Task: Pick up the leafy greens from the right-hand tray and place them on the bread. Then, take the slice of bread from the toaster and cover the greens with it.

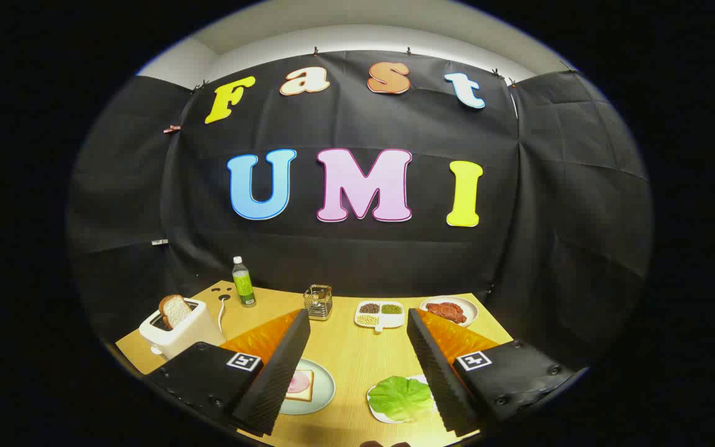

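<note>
My gripper (357, 354) is open, held above the wooden table, nothing between its black ribbed fingers (280, 372). Between the fingers, down on the table, lie two dishes. By the left finger, a pale round plate (328, 386) carries a slice of bread (303, 385) topped with a pink slice of ham. By the right finger, a white tray (375, 405) holds a green lettuce leaf (402, 397), partly hidden by that finger. Beyond the left finger stands a white toaster (177, 335) with a slice of bread (174, 310) sticking out of its slot.
At the table's back stand a green bottle (243, 283), a small glass holder (318, 302), a white divided dish of beans (380, 313) and a plate with red meat (449, 310). The toaster's cord runs toward the bottle. Black cloth walls close the booth behind.
</note>
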The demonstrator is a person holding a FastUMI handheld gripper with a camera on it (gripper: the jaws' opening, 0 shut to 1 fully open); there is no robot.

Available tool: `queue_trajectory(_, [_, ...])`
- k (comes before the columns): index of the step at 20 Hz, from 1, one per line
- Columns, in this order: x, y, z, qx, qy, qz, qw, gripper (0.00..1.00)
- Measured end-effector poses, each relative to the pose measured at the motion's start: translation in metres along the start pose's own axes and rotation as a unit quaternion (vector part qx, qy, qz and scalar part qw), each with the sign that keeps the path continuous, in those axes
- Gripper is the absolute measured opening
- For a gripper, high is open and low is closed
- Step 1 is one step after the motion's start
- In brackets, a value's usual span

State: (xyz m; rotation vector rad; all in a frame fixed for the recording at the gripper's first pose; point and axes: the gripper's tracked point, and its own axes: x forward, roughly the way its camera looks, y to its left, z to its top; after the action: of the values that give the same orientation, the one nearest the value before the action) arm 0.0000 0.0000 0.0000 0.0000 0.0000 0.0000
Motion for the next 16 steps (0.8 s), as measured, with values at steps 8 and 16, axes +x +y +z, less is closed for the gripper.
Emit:
queue_trajectory(8, [-0.0013, -0.0023, -0.0006, -0.009, 0.008, 0.003, 1.0, 0.98])
queue_trajectory(16, [0.0025, -0.0077, -0.0032, -0.001, 0.019, -0.003, 1.0, 0.98])
